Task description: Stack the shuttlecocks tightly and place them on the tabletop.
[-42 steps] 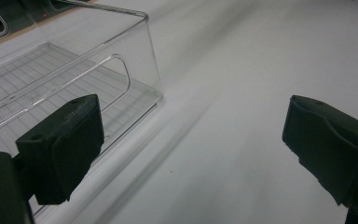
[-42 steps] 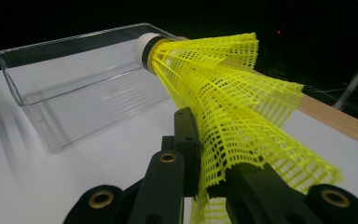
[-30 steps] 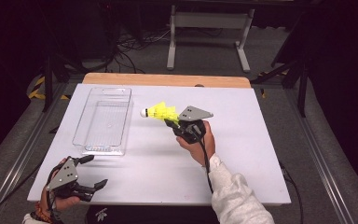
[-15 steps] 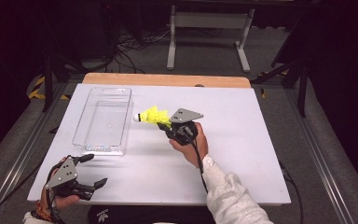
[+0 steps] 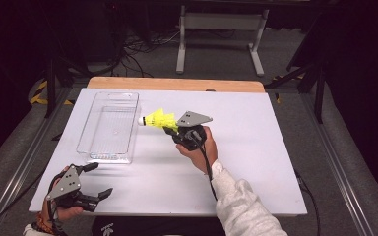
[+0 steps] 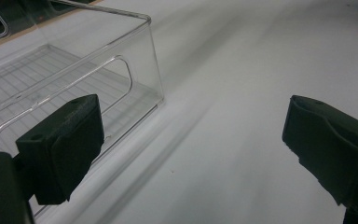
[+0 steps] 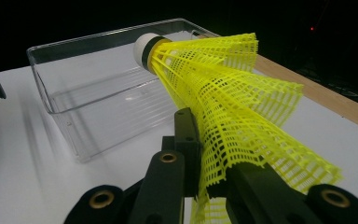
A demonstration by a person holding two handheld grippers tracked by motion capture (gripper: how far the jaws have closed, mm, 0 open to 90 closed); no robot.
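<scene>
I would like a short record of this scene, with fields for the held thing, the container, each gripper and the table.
held thing: yellow shuttlecock, white cork end toward the bin
container: clear plastic bin, nothing seen inside, standing at the table's left part
right gripper: shut on the shuttlecock's mesh skirt, held just right of the bin
left gripper: open, holding nothing, at the near left corner
table: white top, wooden strip at the far edge

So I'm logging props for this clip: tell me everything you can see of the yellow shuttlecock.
The shuttlecock is plastic-looking: a bright yellow mesh skirt, a white rounded cork tip with a dark band. The right gripper pinches its skirt edge between the fingers, holding it above the table with the tip pointing towards the clear bin. The skirt looks squashed at the grip.
</scene>
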